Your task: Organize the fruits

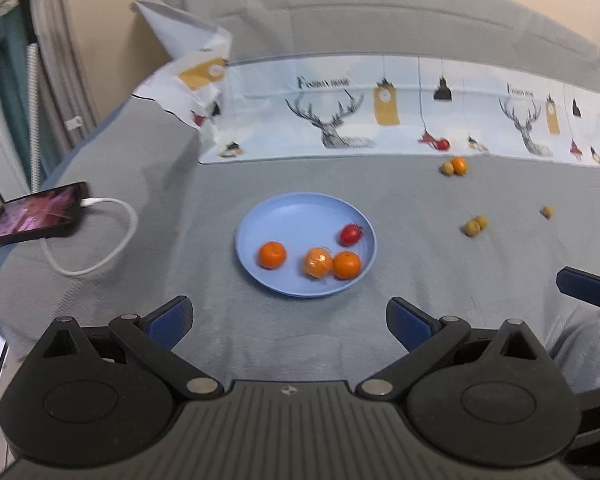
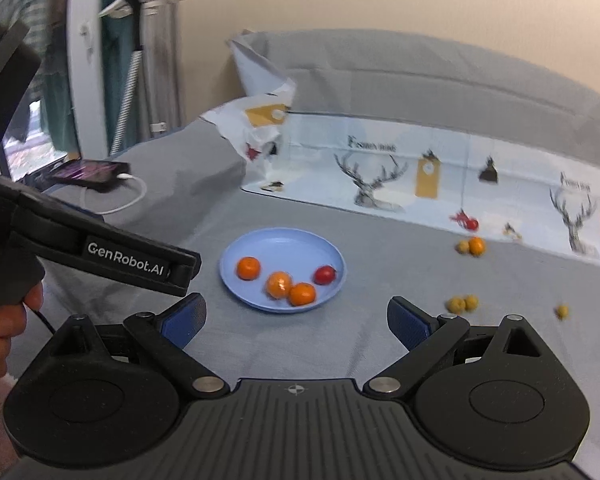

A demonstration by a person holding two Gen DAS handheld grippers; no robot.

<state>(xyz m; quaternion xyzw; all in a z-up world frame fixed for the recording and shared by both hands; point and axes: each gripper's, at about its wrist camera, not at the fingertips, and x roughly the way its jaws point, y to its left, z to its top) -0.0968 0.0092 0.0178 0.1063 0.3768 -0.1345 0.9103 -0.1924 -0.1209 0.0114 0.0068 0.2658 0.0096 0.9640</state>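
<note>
- The left tongs (image 1: 288,320) hang spread wide over the grey bed (image 1: 148,184), pinching nothing.
- The right tongs (image 2: 296,322) are likewise spread and hold nothing.
- A blue plate (image 1: 284,216) rests on the bed ahead of both, carrying 3 oranges (image 1: 272,255) and 1 red tomato (image 1: 350,234).
- Off the plate to the right, 1 small orange (image 1: 459,165) touches a yellowish fruit (image 1: 447,168) by the deer-print cloth (image 1: 340,112).
- Nearer, a pair of yellowish fruits (image 1: 475,225) lies together, with 1 more (image 1: 547,212) apart.
- A phone (image 1: 36,214) with a white cable (image 1: 112,236) sits at the bed's left edge.
</note>
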